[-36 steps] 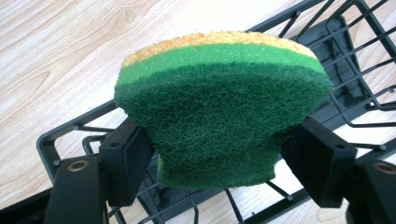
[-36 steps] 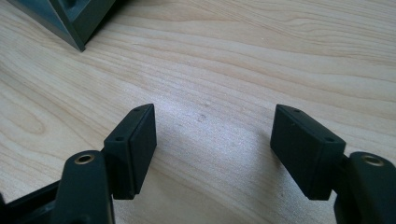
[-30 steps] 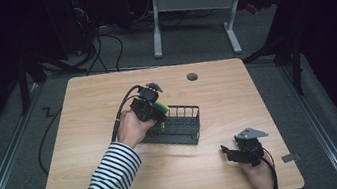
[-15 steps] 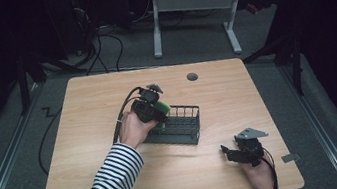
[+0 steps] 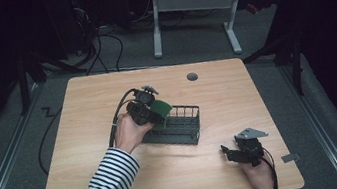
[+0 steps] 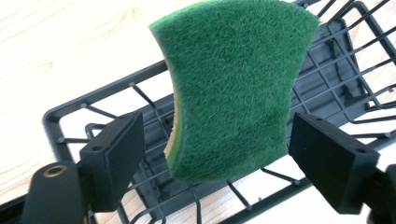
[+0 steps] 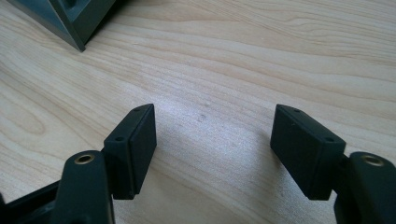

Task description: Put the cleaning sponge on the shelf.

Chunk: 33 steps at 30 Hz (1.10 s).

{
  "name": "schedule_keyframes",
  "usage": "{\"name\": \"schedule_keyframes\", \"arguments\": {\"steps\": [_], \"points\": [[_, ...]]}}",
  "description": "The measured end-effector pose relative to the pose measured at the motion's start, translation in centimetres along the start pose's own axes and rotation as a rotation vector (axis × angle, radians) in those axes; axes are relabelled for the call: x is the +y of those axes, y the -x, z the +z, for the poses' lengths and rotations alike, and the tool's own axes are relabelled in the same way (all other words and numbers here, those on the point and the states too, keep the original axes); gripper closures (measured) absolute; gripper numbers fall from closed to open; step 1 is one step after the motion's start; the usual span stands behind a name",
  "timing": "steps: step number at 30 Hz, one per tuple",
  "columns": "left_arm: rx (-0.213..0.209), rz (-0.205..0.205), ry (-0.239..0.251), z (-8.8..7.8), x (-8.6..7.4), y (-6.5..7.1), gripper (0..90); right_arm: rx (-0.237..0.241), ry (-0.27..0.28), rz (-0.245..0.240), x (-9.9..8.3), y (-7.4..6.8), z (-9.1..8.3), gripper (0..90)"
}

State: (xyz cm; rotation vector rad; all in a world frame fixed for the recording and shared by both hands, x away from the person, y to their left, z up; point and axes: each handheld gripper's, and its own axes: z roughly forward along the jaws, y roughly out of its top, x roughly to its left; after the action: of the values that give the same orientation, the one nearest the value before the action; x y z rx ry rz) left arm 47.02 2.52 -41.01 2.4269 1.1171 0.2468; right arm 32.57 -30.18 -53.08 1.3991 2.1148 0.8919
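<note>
A green scouring sponge (image 6: pixel 229 88) stands on edge over the left end of a dark wire basket (image 6: pixel 102 91). My left gripper (image 6: pixel 215 140) straddles the sponge. Its jaws have just been opening, and a gap shows between the left pad (image 6: pixel 121 154) and the sponge, so nothing presses on it. From the high view, the left gripper (image 5: pixel 151 112) leans over the basket (image 5: pixel 181 128) with the sponge (image 5: pixel 161 108) at its tip. My right gripper (image 5: pixel 226 150) rests low over the table near the front right, open with bare wood between its pads (image 7: pixel 212 126).
The wooden table (image 5: pixel 105 93) has a round grey grommet (image 5: pixel 192 77) near its far edge. A corner of the basket (image 7: pixel 70 18) shows at the top left of the right gripper view. A cable (image 5: pixel 118 112) trails from the left gripper off the table.
</note>
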Motion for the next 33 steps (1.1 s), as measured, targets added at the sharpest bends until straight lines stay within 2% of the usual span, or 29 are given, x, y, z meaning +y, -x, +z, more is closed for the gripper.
{"name": "schedule_keyframes", "arguments": {"steps": [13,24,33], "points": [[-0.003,-0.046,0.058,-2.6,-1.7,-1.6,23.4,-0.001,0.0,0.001,0.0,0.0,0.0,31.5],[0.02,-0.051,0.084,-4.5,-3.8,-3.0,21.6,0.0,-0.001,0.001,0.0,0.0,0.0,31.5],[0.019,-0.116,0.132,-5.9,-6.7,-4.7,21.9,0.0,0.0,0.002,0.0,0.0,0.0,31.5]]}}
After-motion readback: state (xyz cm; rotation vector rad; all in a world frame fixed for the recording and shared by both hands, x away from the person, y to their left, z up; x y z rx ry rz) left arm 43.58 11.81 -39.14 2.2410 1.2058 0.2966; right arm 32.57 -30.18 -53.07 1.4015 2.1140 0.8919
